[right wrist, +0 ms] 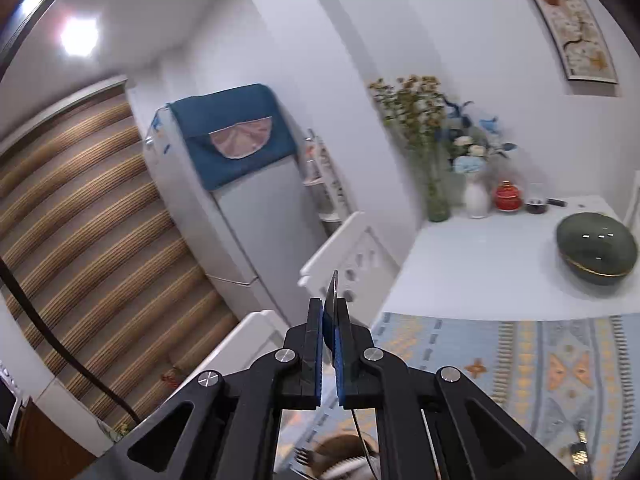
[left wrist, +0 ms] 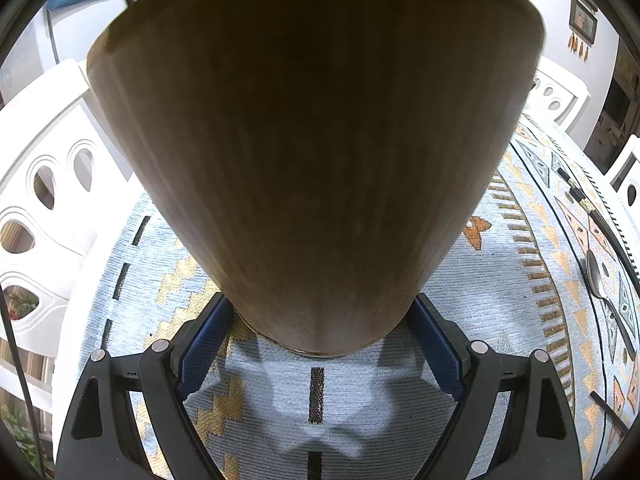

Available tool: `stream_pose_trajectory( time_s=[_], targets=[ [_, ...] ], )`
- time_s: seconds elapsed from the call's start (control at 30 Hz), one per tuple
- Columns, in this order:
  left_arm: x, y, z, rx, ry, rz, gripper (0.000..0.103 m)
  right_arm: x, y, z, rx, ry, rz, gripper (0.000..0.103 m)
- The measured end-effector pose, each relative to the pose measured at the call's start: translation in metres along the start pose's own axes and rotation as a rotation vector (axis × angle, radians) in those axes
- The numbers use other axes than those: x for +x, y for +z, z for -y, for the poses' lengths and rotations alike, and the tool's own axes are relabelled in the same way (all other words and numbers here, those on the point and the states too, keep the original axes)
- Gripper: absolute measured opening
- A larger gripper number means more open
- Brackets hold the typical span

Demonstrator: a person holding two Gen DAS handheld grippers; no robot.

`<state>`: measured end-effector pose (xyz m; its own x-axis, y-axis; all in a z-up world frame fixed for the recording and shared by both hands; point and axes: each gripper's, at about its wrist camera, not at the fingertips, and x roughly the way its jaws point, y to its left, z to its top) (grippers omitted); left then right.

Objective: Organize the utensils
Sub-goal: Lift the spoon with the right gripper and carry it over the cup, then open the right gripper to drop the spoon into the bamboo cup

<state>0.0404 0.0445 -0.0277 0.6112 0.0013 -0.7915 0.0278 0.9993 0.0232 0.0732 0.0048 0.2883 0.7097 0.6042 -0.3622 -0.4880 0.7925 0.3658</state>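
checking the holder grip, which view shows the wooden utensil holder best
The left wrist view: the tall brown wooden utensil holder fills it, its base clamped between the blue-padded fingers. The right wrist view shows only its rim at the bottom edge.

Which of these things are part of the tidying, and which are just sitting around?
Part of the job:
- wooden holder, gripped by left claw
- knife, clamped in right claw
- spoon on the tablecloth

Just lying about:
- green bowl
- flower vases
- fridge

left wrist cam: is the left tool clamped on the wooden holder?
Yes: the left tool has its blue pads pressed against both sides of the wooden holder near its base, above the patterned table runner.
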Motion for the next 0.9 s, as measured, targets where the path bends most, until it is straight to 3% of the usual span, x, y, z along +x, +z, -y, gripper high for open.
stream_pose_trajectory(
  time_s=[0.43,0.9],
  targets=[
    [0.0,0.0,0.001,-0.001,-0.001,0.0,0.089,0.06,-0.03,0.01,0.006,0.014,-0.07,0.004],
    [-0.001,0.0,0.001,-0.001,-0.001,0.0,0.089,0.061,-0.044,0.018,0.027,0.009,-0.093,0.004]
  ],
)
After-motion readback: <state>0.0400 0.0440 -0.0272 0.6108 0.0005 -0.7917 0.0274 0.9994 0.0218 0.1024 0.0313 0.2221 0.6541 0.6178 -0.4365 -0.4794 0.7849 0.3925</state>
